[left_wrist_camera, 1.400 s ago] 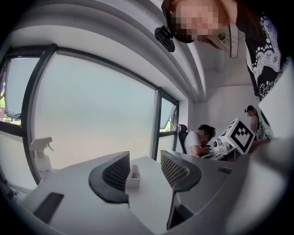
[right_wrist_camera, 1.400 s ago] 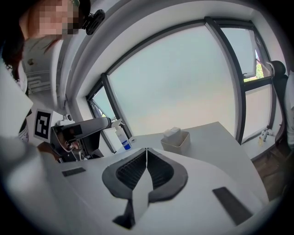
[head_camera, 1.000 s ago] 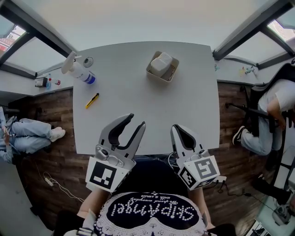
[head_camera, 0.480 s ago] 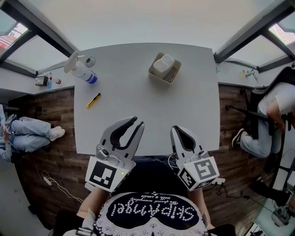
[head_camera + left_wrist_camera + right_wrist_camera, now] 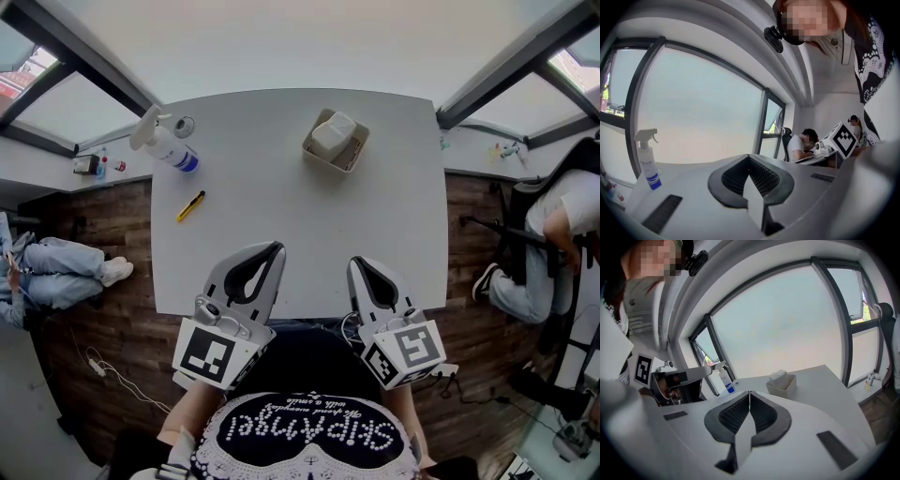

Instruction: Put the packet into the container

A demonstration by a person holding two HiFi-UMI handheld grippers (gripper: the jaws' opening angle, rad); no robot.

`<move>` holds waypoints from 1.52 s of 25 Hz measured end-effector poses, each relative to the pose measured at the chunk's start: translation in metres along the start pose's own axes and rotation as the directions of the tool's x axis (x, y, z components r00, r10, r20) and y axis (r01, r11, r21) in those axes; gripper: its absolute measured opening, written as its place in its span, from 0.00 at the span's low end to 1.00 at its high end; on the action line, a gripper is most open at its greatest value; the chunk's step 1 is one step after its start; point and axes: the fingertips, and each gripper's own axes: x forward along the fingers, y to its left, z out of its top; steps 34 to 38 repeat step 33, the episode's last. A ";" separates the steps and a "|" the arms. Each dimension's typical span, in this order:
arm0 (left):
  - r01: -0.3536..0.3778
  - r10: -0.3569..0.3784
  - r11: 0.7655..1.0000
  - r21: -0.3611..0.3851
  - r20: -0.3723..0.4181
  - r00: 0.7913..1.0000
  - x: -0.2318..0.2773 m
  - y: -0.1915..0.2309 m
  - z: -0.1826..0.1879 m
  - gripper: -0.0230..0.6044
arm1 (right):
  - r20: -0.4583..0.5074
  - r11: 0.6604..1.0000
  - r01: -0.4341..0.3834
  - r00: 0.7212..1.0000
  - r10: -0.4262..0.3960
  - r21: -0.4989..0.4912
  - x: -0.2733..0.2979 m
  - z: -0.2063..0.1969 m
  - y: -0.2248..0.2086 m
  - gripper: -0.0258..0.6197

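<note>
A beige container (image 5: 353,153) stands at the far middle of the white table (image 5: 300,225), and a white packet (image 5: 335,134) lies inside it. The right gripper view shows the same container (image 5: 783,387) and packet (image 5: 778,376) well ahead of the jaws. Both grippers hover over the table's near edge, far from the container. My left gripper (image 5: 276,248) (image 5: 749,157) is shut; its jaws have just been closing with nothing between them. My right gripper (image 5: 356,263) (image 5: 749,393) is shut and holds nothing.
A spray bottle (image 5: 161,142) (image 5: 648,159) (image 5: 723,378) lies at the table's far left corner beside a small ring (image 5: 182,126). A yellow utility knife (image 5: 190,204) rests on the left side. People sit to the left (image 5: 56,272) and right (image 5: 553,234) of the table.
The left gripper's jaws have closed from wide apart to touching, with nothing caught between them. Neither hand has shifted, and the right gripper stays shut.
</note>
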 end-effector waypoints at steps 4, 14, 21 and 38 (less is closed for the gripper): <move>0.004 -0.004 1.000 -0.003 0.044 0.999 0.001 0.000 0.005 0.05 | 0.016 1.000 -0.014 1.000 0.014 -0.014 -0.001 0.002 0.000 0.06; -0.008 0.008 1.000 -0.015 0.025 1.000 0.000 0.002 0.003 0.05 | -0.008 0.999 -0.021 1.000 0.020 -0.047 -0.001 0.001 0.007 0.06; 0.003 -0.002 1.000 -0.011 0.037 0.999 -0.001 0.000 0.003 0.05 | -0.005 0.997 -0.030 1.000 0.029 -0.070 -0.001 0.001 0.009 0.06; 0.024 -0.022 0.998 -0.064 0.025 0.999 0.000 -0.003 0.002 0.05 | -0.007 0.996 -0.026 1.000 0.025 -0.082 -0.002 0.001 0.012 0.06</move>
